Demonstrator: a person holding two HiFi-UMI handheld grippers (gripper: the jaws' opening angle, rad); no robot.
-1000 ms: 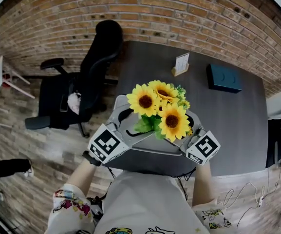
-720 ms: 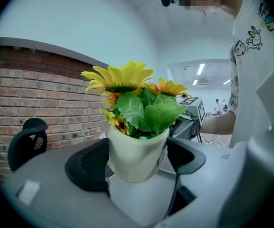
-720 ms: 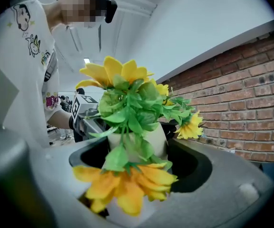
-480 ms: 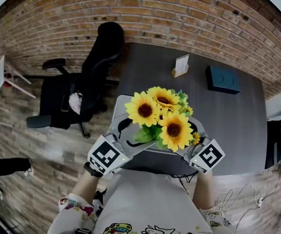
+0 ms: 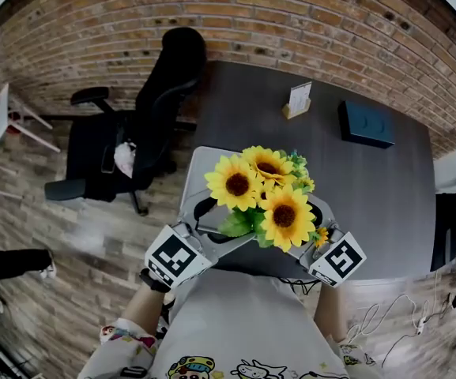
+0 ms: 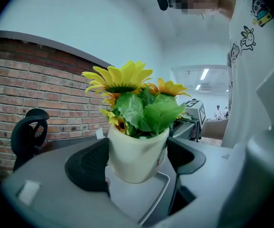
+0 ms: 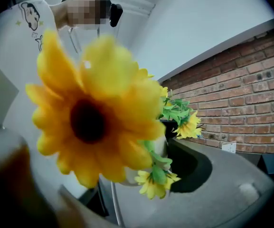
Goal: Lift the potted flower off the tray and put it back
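The potted flower (image 5: 263, 192), a cream pot (image 6: 137, 156) of yellow sunflowers, hangs just above the grey tray (image 5: 200, 164) at the table's near edge. My left gripper (image 5: 220, 223) comes in from the left, its two black pads (image 6: 87, 165) pressed on either side of the pot. My right gripper (image 5: 310, 227) comes in from the right. In the right gripper view one black pad (image 7: 189, 167) lies against the pot (image 7: 161, 146), and a big blurred bloom hides the other jaw. The tray's rim (image 6: 151, 198) shows under the pot's base.
The dark table (image 5: 386, 204) also carries a small card stand (image 5: 297, 101) and a dark teal box (image 5: 366, 125) at the back. A black office chair (image 5: 145, 117) stands at the table's left. A brick wall runs behind.
Both grippers and the pot between them have shifted together toward me and slightly up, relative to the tray. The tray has stayed on the table.
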